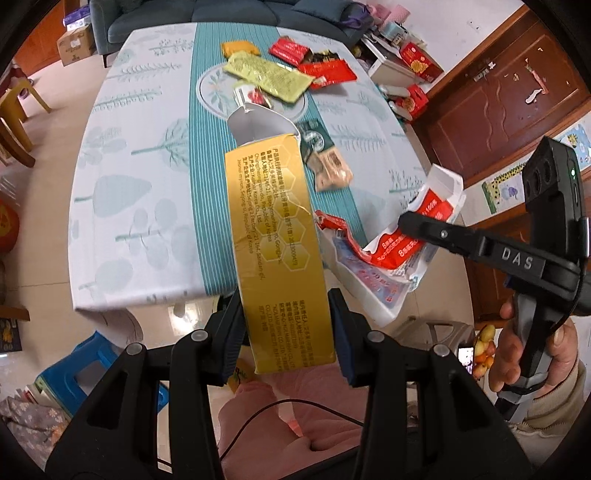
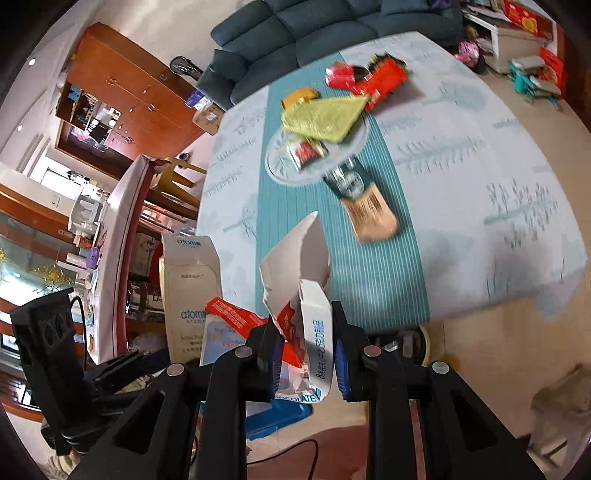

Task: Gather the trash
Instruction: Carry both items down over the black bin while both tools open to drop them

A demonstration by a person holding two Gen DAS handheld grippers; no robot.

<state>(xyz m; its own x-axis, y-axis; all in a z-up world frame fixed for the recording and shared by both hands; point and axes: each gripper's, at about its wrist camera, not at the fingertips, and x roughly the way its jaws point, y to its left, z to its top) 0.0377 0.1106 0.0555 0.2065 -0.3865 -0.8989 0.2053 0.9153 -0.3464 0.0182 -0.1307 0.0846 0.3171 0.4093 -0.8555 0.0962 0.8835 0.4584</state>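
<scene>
My left gripper is shut on a long gold carton with a torn open top, held off the near edge of the table. My right gripper is shut on a crumpled red and white toothpaste box; it also shows in the left wrist view at the right. The gold carton's cream face shows in the right wrist view. On the table lie a green and tan packet, a yellow-green wrapper, a small red packet, an orange packet and red wrappers.
A glass plate lies under the yellow-green wrapper. A dark sofa stands behind the table. A blue stool and a yellow chair are on the left. Boxes and a wooden cabinet are on the right.
</scene>
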